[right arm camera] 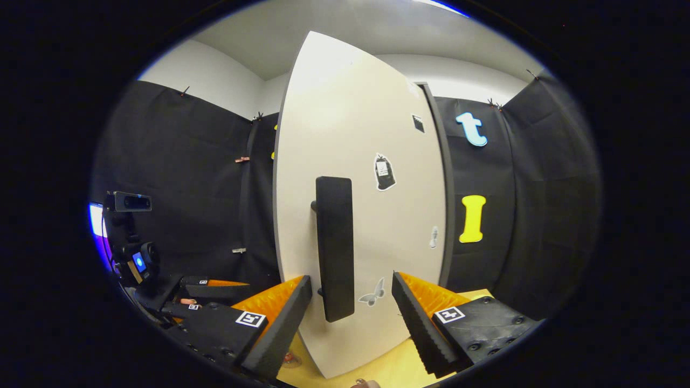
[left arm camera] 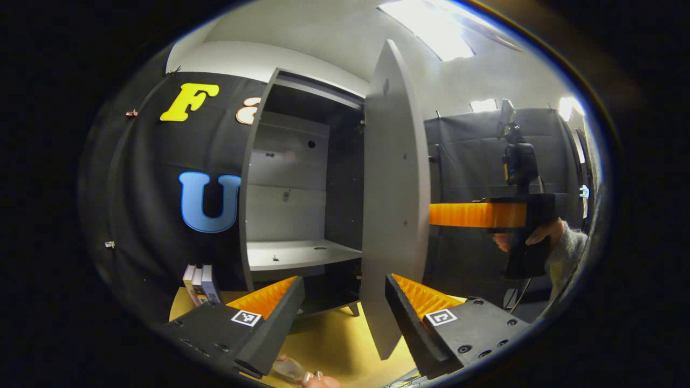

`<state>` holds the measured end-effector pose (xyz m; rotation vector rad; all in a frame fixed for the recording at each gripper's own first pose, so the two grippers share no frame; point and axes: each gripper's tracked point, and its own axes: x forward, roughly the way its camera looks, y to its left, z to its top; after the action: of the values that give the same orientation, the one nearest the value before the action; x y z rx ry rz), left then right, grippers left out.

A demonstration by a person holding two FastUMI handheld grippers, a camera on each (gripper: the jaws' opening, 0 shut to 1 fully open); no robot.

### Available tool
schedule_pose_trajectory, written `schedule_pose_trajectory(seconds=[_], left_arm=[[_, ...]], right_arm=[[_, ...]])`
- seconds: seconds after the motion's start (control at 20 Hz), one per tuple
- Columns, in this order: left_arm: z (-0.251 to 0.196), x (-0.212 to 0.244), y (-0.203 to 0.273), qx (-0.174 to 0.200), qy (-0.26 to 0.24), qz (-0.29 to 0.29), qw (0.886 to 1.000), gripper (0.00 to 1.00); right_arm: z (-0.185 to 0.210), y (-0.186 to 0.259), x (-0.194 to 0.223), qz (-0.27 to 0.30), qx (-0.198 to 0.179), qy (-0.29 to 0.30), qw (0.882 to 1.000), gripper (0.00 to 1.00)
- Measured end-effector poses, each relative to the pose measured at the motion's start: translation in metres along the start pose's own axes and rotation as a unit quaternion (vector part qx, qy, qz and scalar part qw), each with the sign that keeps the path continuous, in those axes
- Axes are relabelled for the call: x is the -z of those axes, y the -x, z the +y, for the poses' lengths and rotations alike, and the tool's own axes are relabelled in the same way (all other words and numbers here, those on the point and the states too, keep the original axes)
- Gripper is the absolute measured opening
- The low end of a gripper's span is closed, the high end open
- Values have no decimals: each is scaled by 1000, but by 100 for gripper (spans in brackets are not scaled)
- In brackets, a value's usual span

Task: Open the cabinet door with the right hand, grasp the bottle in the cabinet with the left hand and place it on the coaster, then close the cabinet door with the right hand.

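- While my right gripper [right arm camera: 351, 318] gapes wide round the handle [right arm camera: 334, 248], not pinching, cabinet door [right arm camera: 372, 161] stands ajar, pale w/ stickers.
- Left gripper view: cabinet [left arm camera: 302, 178] shelves bare, bottle [left arm camera: 291, 369] low on table [left arm camera: 334, 339]; left gripper [left arm camera: 342, 323] wide, empty.

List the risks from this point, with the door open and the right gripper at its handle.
1. The right gripper is open, with its fingers on either side of the handle; a push from here could slip off it.
2. The door hangs just ahead of the left gripper; swinging shut, it could strike a finger.
3. The bottle lies low by the left gripper, and the coaster is hard to make out, so placement is unconfirmed.
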<state>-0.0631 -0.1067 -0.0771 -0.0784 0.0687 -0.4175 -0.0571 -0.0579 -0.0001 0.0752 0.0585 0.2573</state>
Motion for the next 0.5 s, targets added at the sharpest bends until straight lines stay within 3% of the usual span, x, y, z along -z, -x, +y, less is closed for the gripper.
schedule_pose_trajectory(seconds=[0.2, 0.5], left_arm=[[30, -6, 15, -13, -12, 8, 1000, 95], [16, -20, 6, -14, 9, 0, 1000, 95]], right_arm=[[13, -10, -1, -13, -1, 1, 1000, 98], [-37, 12, 11, -26, 91, 21, 995, 98]])
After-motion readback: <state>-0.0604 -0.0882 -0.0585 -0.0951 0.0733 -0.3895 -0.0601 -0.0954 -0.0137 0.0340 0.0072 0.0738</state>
